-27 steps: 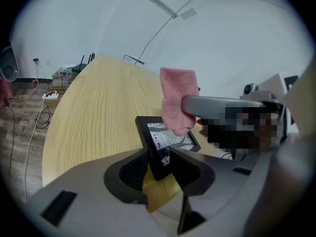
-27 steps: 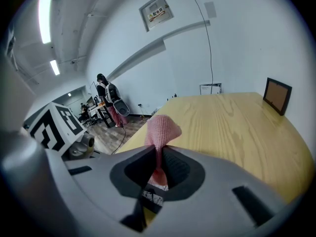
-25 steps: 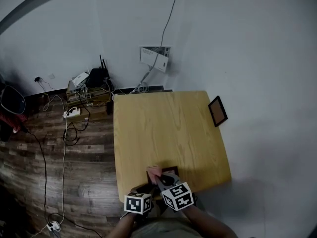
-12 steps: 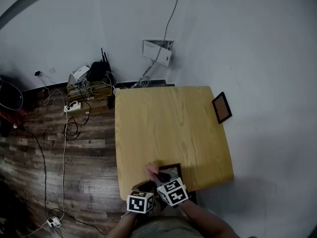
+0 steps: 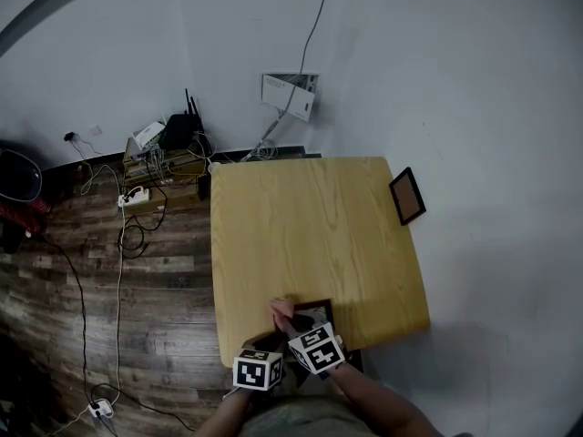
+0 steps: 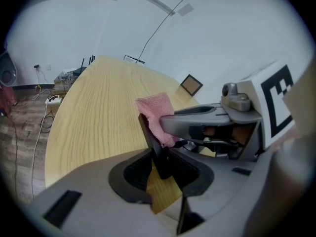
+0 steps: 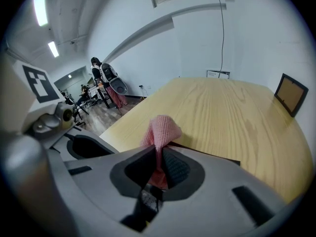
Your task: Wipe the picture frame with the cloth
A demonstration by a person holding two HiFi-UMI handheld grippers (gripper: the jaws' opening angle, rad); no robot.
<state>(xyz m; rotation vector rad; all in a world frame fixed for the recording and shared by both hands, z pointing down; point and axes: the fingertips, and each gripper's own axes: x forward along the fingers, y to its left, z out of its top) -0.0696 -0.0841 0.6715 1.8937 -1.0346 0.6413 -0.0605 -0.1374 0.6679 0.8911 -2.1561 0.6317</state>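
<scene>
A dark picture frame [image 5: 314, 314] lies at the near edge of the wooden table [image 5: 310, 226]. My left gripper [image 5: 273, 340] has just been closing and now grips the frame's edge [image 6: 150, 139], which stands as a dark slab between its jaws [image 6: 160, 169]. My right gripper [image 5: 293, 322] is shut on a pink cloth [image 5: 281, 312], just right of the left one. The cloth [image 7: 160, 127] sticks up out of its jaws [image 7: 158, 167], over the frame's rim [image 7: 207, 154]. In the left gripper view the cloth [image 6: 155, 110] hangs against the frame's upper end.
A second small frame [image 5: 406, 197] leans against the wall at the table's right edge. On the floor to the left lie cables, a power strip [image 5: 132, 208] and a router [image 5: 178, 139]. People [image 7: 101, 75] stand far off in the room.
My right gripper has sunk a little with the cloth, closer to the frame. The left gripper has kept its place at the frame's edge.
</scene>
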